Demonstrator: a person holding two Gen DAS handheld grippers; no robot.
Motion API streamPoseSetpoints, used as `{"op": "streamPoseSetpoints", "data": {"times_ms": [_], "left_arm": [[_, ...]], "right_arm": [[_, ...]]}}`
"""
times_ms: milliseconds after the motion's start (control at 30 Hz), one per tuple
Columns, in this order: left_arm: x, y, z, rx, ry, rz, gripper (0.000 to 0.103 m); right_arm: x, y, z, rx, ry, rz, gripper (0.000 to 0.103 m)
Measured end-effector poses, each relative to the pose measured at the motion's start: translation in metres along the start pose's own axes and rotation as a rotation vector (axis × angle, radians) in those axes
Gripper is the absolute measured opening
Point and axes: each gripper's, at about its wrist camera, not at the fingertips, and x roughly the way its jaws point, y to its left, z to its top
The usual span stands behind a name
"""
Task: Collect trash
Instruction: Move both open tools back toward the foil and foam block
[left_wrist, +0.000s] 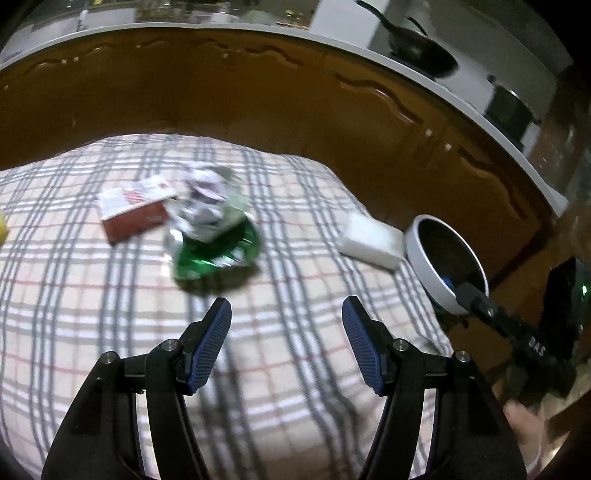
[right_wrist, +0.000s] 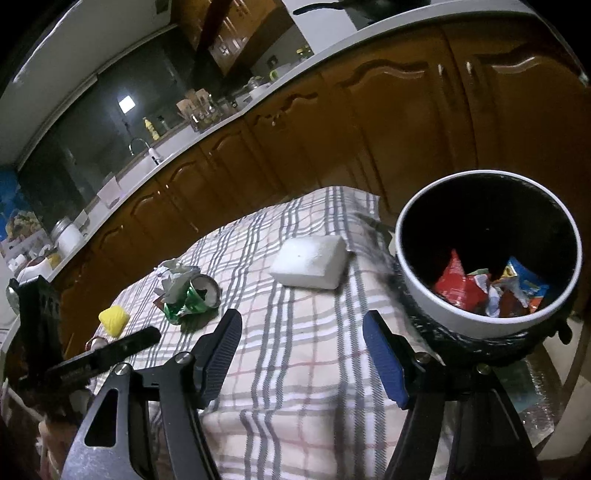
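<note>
One crushed can (left_wrist: 216, 254), beyond open fingers (left_wrist: 212, 343)

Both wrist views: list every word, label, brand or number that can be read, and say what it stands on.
"DAS": white letters on the black body of the right gripper, seen in the left wrist view; last letter uncertain.
Red and white box: red printing, too blurred to read.
Crushed green can: no legible brand.
Wrappers in the bin: print too small to read.
Left gripper: faint marking on its body, unreadable.
</note>
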Motion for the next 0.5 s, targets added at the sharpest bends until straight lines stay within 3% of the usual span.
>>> {"op": "streamPoseSetpoints", "data": {"times_ms": [500], "left_arm": [[-0.001,0.035,0.025,-0.057,-0.034,0.042,0.063]], "right_arm": [[0.035,0.023,0.017,-0.112,0.041,-0.009,0.070]]}}
